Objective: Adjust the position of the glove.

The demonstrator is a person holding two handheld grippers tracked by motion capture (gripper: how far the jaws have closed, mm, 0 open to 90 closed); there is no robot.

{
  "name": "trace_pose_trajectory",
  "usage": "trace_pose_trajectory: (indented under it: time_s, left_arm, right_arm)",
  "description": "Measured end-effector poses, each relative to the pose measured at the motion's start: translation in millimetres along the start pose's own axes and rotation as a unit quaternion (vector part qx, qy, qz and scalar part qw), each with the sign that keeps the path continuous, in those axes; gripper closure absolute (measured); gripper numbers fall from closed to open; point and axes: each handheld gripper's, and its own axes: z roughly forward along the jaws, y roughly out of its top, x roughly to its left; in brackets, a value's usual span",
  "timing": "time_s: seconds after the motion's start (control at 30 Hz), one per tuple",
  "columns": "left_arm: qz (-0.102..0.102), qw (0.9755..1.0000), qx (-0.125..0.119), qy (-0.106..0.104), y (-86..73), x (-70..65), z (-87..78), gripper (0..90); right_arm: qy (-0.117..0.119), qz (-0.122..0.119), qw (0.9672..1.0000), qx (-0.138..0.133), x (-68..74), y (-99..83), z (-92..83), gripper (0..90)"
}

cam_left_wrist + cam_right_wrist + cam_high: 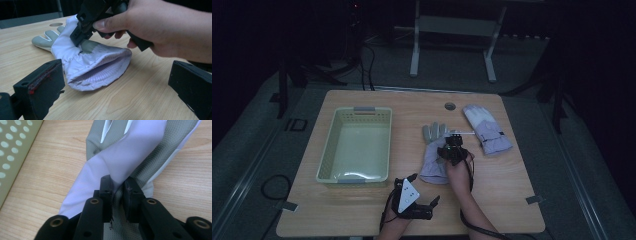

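In the high view, the near glove (435, 152) lies in the middle of the wooden tabletop (507, 200), fingers toward the top of the frame. The right tongs (455, 148) stand on it, near its centre, held by the right hand (460, 172). A second glove (486, 129) lies to the upper right, apart from the first one. The basket (327, 150) waits at the left, probably as the place for the gloves. The left tongs (424, 189) rest at the lower centre, well apart from the glove, so this hand seems to wait.

In the left gripper view, the two black jaws stand wide apart at the lower corners, with nothing between them. This view shows what the high view cannot: the cuff opening of the glove faces the camera, and the right tongs press down into the fabric on its back.

In the right gripper view, the jaws are almost closed and pinch a fold of the white and grey cloth between them. I judge that the grip is taken on the back because a loose fold there is easy to catch. A piece of the perforated basket wall appears in the upper left.
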Motion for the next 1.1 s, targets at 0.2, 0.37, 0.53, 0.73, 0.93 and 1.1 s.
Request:
trace_pose_trajectory:
  time_s: [0.2,0.37,0.53,0.73,0.93,1.1]
  left_arm:
    - [0.002,1.0,0.0,0.0,0.0,-0.3,0.1,0.6]
    - [-0.002,1.0,0.0,-0.001,0.1,0.7,0.3,0.6]
    - [-0.001,1.0,0.0,-0.001,0.1,0.7,0.2,0.6]
    - [-0.003,1.0,0.0,-0.002,0.1,0.5,0.4,0.6]
    - [-0.005,1.0,-0.001,-0.003,0.1,0.7,0.6,0.6]
    - [-0.01,0.9999,0.001,-0.006,0.4,1.3,1.2,0.6]
  right_arm:
    - [0.013,-0.01,0.9999,-0.001,-3.6,8.6,-9.5,59.8]
    - [0.035,-0.045,0.998,-0.029,-15.2,21.0,-27.5,34.8]
    - [0.086,-0.093,0.9913,-0.036,-27.5,28.7,-40.0,13.6]
    - [0.062,-0.161,0.9844,-0.035,-44.4,34.6,-53.3,13.9]
    - [0.073,-0.196,0.977,-0.041,-66.1,38.9,-68.7,14.3]
    - [0.072,-0.2,0.9763,-0.041,-95.2,45.5,-80.9,14.2]
